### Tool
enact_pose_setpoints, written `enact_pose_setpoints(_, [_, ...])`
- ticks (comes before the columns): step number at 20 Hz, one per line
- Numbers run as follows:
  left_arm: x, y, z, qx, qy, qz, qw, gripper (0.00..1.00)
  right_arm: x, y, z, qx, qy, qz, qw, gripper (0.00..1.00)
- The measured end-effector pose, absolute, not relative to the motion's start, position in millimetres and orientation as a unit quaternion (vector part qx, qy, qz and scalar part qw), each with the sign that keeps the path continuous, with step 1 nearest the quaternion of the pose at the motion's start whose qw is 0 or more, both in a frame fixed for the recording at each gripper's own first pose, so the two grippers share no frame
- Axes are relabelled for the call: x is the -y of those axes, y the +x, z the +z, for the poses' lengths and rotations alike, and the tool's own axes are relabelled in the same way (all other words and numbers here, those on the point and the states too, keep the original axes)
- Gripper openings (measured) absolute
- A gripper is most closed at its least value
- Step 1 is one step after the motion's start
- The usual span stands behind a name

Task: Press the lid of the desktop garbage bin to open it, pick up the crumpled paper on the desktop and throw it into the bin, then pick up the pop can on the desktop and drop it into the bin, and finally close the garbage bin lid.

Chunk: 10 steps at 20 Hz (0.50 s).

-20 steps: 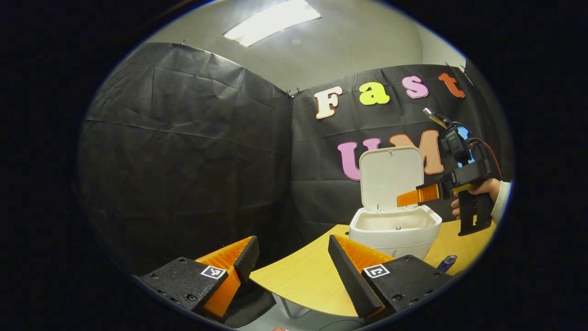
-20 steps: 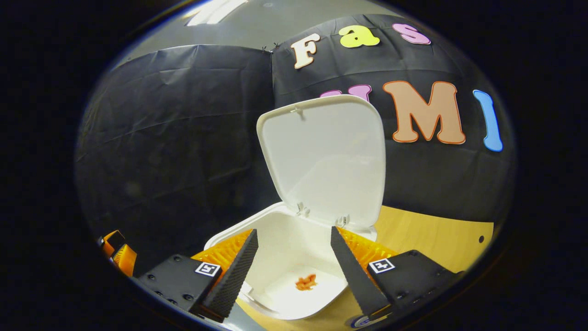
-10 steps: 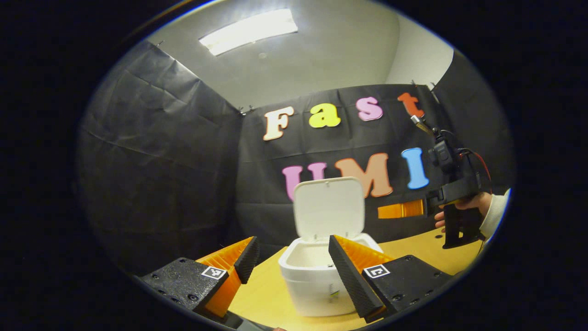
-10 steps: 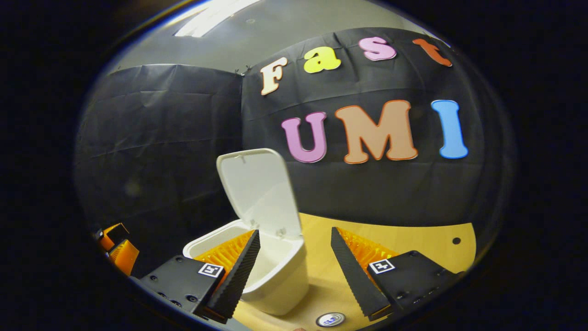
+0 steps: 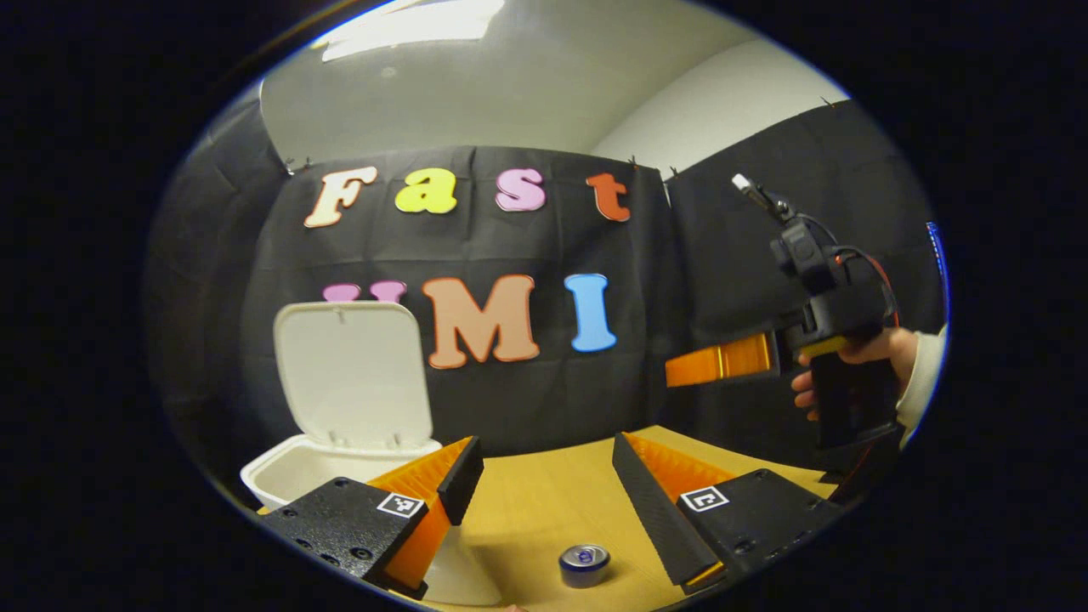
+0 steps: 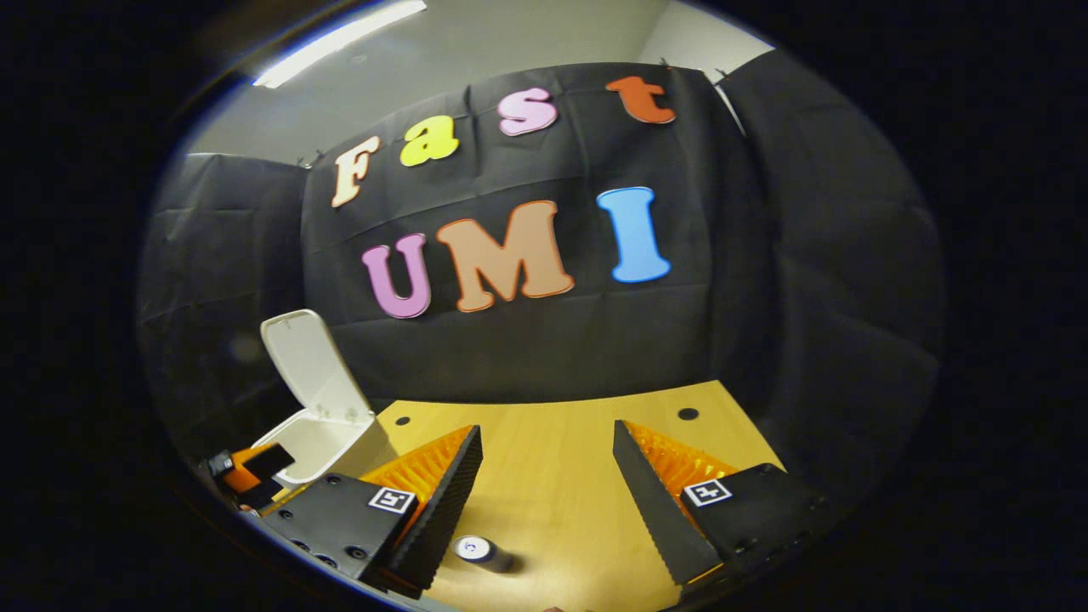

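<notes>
In the left gripper view, we see our left gripper (image 5: 540, 493) at the bottom, with its two fingers wide apart and nothing between them. The can (image 5: 584, 565) stands upright on the wooden table (image 5: 544, 497). It sits low in the gap between the fingers, a bit closer to the right finger, and nothing touches it. The white bin (image 5: 293, 472) is off to the left, partly behind the left finger. Its lid (image 5: 350, 374) stands up, so the bin is open. We cannot see inside it from here. Up and to the right of the fingers we see the right gripper (image 5: 718, 361), held in the air by a hand (image 5: 850, 365) with a pale sleeve. It points to the left. We see it from the side, so we cannot tell from this view how its jaws stand.

In the right gripper view, we see our right gripper (image 6: 544, 489) at the bottom. Its fingers are wide apart too, and they hold nothing. The can (image 6: 473, 549) stands on the table (image 6: 552, 459), just beside the tip of the left finger and low in the picture. We cannot tell if they touch. The bin (image 6: 319, 438) is farther away, to the left of the left finger, with its lid (image 6: 306, 365) tipped up and back. A small part of the left gripper (image 6: 246, 472) peeks in at the far left, just in front of the bin.
</notes>
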State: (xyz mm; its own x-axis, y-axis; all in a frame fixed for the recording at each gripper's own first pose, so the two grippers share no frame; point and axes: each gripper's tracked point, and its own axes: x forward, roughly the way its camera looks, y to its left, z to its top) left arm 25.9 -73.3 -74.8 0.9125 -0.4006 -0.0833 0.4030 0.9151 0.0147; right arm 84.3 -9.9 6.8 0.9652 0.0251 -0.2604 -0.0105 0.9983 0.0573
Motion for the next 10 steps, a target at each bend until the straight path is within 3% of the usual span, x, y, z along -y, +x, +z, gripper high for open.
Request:
enact_pose_setpoints(4, [98, 29, -136, -0.072, 0.030, -0.229, 0.970, 0.93, 50, 55, -3, -0.142, 0.033, -0.051, 0.988, 0.98])
enact_pose_setpoints(10, [104, 36, -235, -0.150, 0.015, -0.215, 0.965, 0.94, 51, 24, -24, -0.151, 0.055, -0.079, 0.984, 0.98])
